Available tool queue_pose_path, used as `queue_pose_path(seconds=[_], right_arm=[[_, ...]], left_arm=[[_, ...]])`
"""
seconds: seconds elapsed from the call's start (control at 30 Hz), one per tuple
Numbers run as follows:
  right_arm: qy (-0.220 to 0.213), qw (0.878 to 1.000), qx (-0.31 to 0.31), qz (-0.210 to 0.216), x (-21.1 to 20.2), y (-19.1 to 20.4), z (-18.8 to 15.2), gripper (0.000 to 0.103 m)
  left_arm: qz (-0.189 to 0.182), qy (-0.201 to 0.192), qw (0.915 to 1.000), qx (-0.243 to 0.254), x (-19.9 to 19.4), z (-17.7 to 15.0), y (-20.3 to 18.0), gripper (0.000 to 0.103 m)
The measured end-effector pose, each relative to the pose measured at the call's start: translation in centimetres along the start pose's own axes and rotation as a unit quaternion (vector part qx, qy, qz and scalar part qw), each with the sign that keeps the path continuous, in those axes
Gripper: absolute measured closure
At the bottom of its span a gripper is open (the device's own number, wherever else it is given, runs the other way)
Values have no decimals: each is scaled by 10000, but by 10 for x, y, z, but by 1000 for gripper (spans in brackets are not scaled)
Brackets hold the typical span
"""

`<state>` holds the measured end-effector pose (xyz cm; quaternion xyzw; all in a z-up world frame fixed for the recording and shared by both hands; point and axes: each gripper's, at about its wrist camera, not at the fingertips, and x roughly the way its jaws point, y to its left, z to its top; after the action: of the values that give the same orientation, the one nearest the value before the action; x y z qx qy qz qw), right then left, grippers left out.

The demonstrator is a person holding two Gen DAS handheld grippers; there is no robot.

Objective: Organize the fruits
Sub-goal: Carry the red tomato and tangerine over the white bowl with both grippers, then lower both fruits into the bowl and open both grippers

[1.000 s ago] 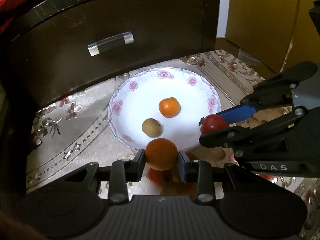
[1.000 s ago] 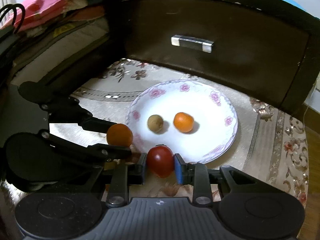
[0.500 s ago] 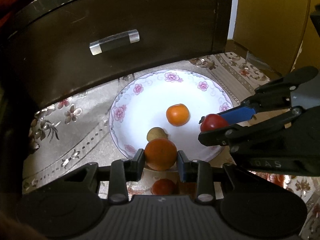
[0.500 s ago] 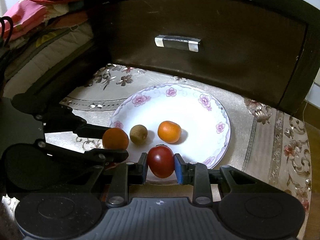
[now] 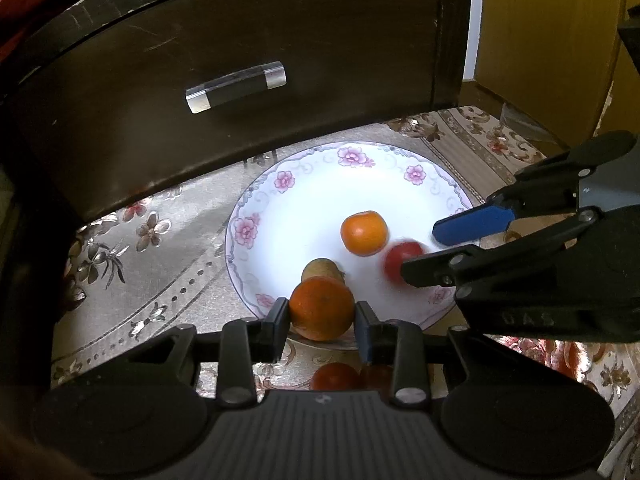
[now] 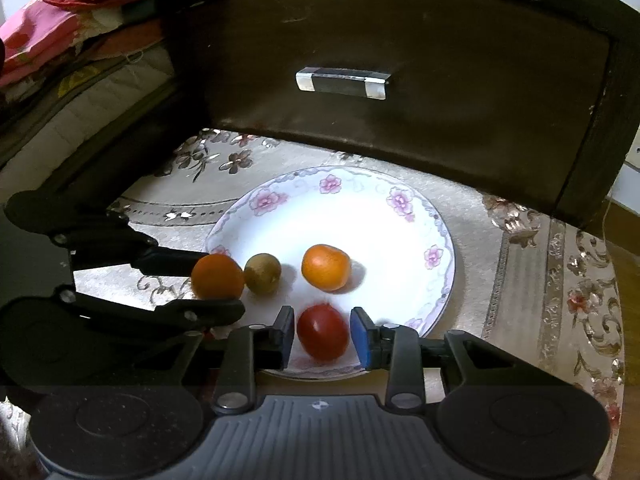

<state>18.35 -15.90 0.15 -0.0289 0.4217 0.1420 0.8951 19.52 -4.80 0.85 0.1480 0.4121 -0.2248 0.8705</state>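
My left gripper [image 5: 322, 318] is shut on a large orange [image 5: 320, 304] just above the near rim of a white flowered plate [image 5: 304, 216]. On the plate lie a smaller orange [image 5: 364, 233] and a brown kiwi-like fruit [image 5: 320, 270]. My right gripper [image 6: 322, 334] hangs over the plate's near edge with its jaws opening. A red tomato [image 6: 322, 336] sits between them, with a thin gap at each pad. In the left wrist view the tomato [image 5: 402, 258] looks blurred, low against the plate. The right wrist view shows my left gripper [image 6: 220, 282] with its orange [image 6: 218, 276] beside the kiwi-like fruit [image 6: 262, 278].
A dark wooden drawer front with a clear handle [image 5: 236, 86] stands close behind the plate. A patterned cloth [image 6: 520, 272] covers the table. More red fruit [image 5: 336, 376] lies on the cloth under my left gripper. Folded fabrics [image 6: 60, 40] are stacked at the far left.
The right jaws have parted from the tomato, which has sunk toward the plate. Both grippers have crept forward over the plate's near rim. The left still holds its orange.
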Motion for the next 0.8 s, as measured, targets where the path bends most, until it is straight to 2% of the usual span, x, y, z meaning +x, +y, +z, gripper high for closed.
queue_pose_path(seconds=[0.47, 0.8], right_arm=[[-155, 9998, 87, -23, -9, -3, 0, 61], [-173, 9998, 33, 138, -20, 6, -6, 58]], left_arm=[[-32, -138, 9999, -58, -10, 0, 2, 62], [-67, -178, 9998, -71, -25, -5, 8, 62]])
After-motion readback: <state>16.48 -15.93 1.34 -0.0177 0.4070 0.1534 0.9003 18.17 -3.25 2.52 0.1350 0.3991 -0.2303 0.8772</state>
